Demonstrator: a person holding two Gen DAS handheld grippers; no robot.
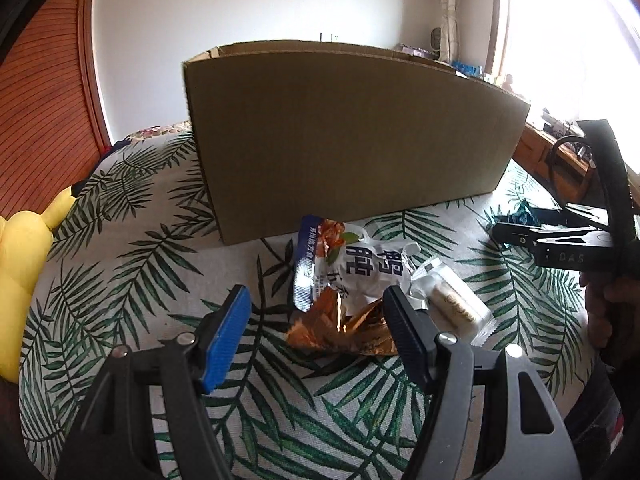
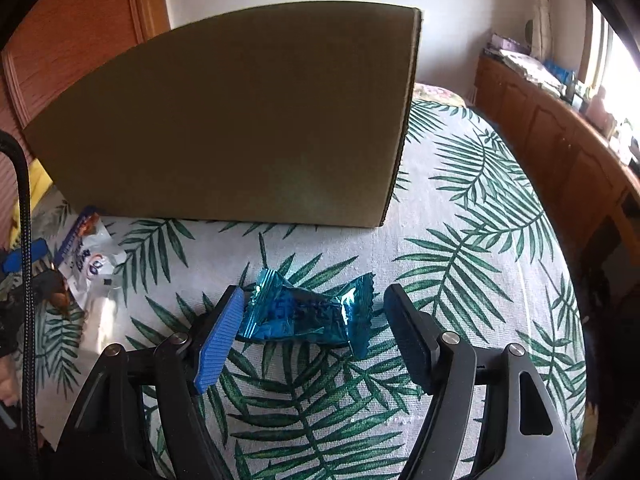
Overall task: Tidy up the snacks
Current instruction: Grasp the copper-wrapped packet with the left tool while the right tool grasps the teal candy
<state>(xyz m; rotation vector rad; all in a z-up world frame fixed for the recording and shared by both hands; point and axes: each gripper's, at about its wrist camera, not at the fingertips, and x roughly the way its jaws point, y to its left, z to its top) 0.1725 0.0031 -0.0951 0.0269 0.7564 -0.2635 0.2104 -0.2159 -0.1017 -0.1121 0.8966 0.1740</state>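
Both tongs gape wide, holding nothing: left gripper [image 1: 316, 320] straddles the crinkly white-and-copper foil snack bag [image 1: 344, 280], right gripper [image 2: 314, 320] brackets the blue foil candy [image 2: 308, 312], probably bound for the tall cardboard box [image 2: 240, 120] behind, on the leaf-print cloth [image 2: 460, 260].

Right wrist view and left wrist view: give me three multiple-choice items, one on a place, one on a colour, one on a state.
1. Where does the brown cardboard box stand relative to the snacks?
A. behind them
B. on top of them
C. in front of them

2. What colour is the shiny candy wrapper ahead of the right gripper?
A. red
B. blue
C. yellow

3. How is the left gripper set?
A. shut on a packet
B. open, holding nothing
C. out of view

Key: A, the box rises beyond the packets on the leaf-print cloth; B, the foil is blue; B, its pads stand apart around the white and copper snack packet.
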